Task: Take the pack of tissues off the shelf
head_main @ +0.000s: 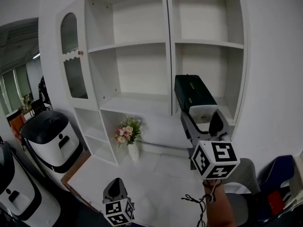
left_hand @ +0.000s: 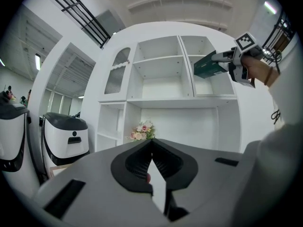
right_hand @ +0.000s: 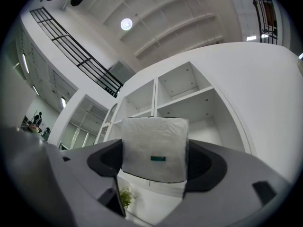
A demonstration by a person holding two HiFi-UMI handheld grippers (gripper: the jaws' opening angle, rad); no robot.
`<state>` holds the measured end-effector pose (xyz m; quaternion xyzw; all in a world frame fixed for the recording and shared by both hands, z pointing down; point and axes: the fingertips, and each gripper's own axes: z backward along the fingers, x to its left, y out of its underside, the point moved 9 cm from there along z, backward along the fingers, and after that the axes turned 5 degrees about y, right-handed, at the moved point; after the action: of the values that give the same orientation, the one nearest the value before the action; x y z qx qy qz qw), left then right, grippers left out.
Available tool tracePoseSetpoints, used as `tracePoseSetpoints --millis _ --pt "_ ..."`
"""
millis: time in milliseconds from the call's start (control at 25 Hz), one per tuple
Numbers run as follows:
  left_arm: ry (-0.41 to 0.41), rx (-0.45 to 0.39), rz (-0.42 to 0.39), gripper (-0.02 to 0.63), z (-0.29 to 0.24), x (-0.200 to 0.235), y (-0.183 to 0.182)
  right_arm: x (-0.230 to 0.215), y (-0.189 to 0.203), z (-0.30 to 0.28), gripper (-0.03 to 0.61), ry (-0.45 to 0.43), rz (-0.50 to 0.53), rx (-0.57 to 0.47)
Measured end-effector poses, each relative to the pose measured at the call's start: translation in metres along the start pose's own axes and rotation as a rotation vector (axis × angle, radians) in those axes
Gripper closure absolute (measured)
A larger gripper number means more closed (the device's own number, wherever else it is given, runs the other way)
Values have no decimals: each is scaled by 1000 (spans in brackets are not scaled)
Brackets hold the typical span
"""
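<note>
While the right tongs [right_hand: 155, 163] grip the pack of tissues [head_main: 191, 91] endwise, it juts ahead toward the shelf [head_main: 137, 100].
That hold should slide it out cleanly; the left tongs [left_hand: 151, 145] are clenched, empty.

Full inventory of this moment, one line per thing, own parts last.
shelf unit: one, white, against the wall
pack of tissues: one, dark green with a white end, in front of the shelf's right column
flowers: one bunch, pink and white, in a white vase below the shelves
machines: two, white with black tops, at left
left gripper: grey, low, jaws together, empty
right gripper: grey, clamped on the pack
forearm: one, behind the right gripper
</note>
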<state>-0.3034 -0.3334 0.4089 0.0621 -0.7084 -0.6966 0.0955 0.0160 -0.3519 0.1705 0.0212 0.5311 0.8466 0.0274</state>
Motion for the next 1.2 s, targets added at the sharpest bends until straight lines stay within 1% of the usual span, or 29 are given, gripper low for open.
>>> tracePoseSetpoints --millis 200,440,640,920,1200 --pt "-61 -5 3 595 12 14 -1 24 8 -8 195 -122 -45 -10" --pt "-126 -1 -1 597 27 24 -1 50 23 -18 195 -227 -92 15" --pt "-188 1 -2 595 39 32 0 67 46 -20 195 -302 -142 57" --pt "-236 6 -9 595 47 32 0 80 88 -9 195 -368 -173 141" --pt "-216 28 -11 595 37 22 5 78 137 17 193 -379 -212 251"
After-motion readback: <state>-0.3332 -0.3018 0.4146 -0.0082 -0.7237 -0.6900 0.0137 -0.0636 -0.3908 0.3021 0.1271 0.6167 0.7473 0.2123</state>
